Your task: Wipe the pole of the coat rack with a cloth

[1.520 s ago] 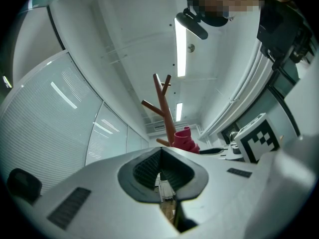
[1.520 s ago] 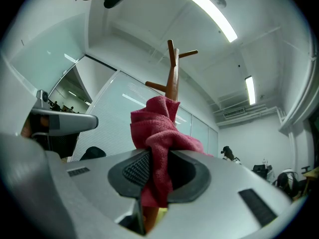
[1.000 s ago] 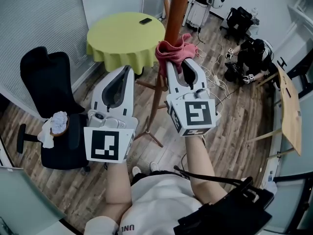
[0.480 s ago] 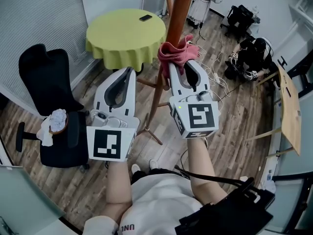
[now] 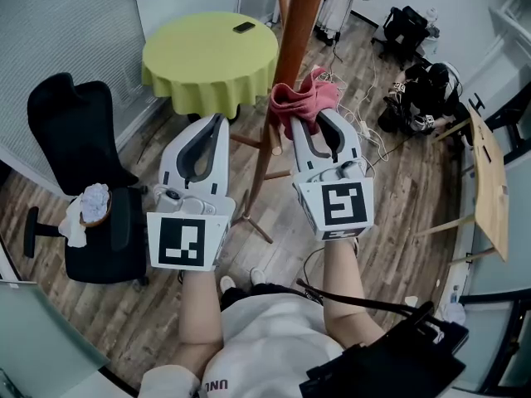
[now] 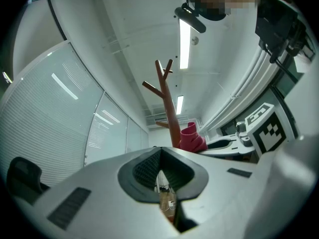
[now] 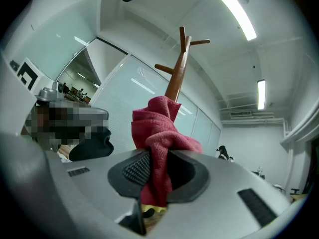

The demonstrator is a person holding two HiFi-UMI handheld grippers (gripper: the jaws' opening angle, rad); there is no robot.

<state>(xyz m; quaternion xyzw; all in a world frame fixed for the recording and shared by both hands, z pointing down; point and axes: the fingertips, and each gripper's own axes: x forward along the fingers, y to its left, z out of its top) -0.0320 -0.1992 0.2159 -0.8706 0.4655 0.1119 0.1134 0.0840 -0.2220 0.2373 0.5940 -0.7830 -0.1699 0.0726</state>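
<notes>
My right gripper (image 5: 305, 124) is clamped tight on the red cloth (image 5: 304, 98). The cloth bunches out past the jaw tips and sits against the near right side of the brown coat rack pole (image 5: 297, 31). My left gripper (image 5: 217, 123) is closed with nothing between its jaws, held just left of the pole and not touching it.

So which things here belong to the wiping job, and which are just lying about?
Job: coat rack pole; red cloth; right gripper, shut on the cloth.
Lying about: green table; phone on it; black chair; left gripper, shut and empty.
</notes>
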